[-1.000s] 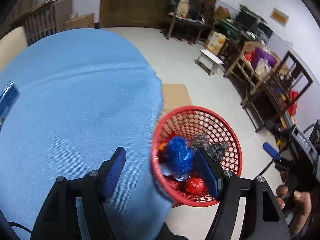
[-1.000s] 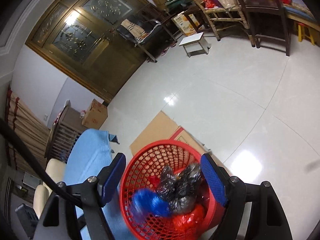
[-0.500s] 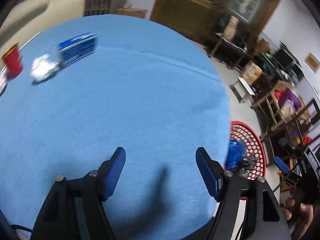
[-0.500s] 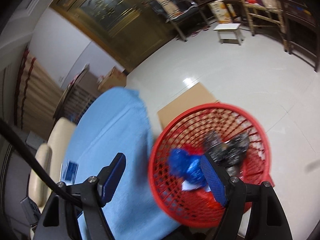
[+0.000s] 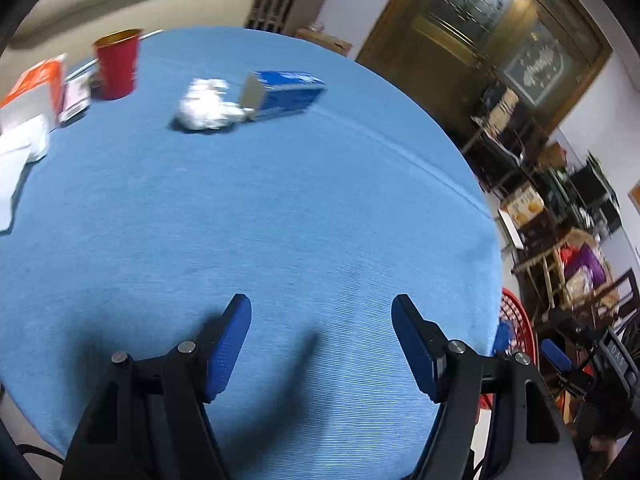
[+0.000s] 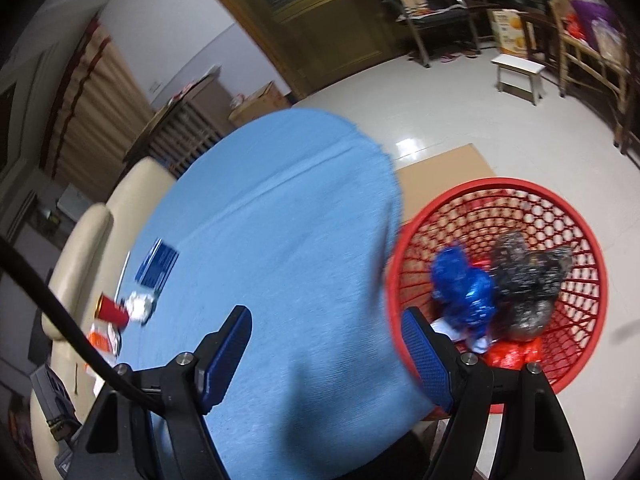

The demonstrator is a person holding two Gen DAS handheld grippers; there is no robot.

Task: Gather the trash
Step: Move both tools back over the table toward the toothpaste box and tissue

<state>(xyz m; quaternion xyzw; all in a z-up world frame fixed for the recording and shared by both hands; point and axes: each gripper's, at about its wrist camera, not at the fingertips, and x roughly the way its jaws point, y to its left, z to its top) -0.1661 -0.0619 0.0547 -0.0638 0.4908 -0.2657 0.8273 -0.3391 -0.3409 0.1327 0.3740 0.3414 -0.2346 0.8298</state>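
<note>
My left gripper (image 5: 322,344) is open and empty above the near part of the round blue table (image 5: 260,208). At the far side lie a crumpled white paper ball (image 5: 204,106), a blue carton (image 5: 286,92) on its side and a red cup (image 5: 117,64). My right gripper (image 6: 326,354) is open and empty over the table's right edge. The red mesh basket (image 6: 560,216) stands on the floor to the right, holding a blue foil bag (image 6: 464,284), a black crumpled bag (image 6: 524,276) and red wrapping (image 6: 512,354). The basket rim (image 5: 518,320) shows in the left wrist view.
An orange-and-white packet (image 5: 36,88) and white cloth (image 5: 16,156) lie at the table's left. A cream chair (image 6: 80,240) stands behind the table. Flat cardboard (image 6: 444,172) lies on the floor by the basket. A small white stool (image 6: 518,74) and wooden furniture stand farther back.
Both grippers have swung left from over the basket toward the table. The paper ball, carton and cup have come into the left wrist view. Both grippers stay open.
</note>
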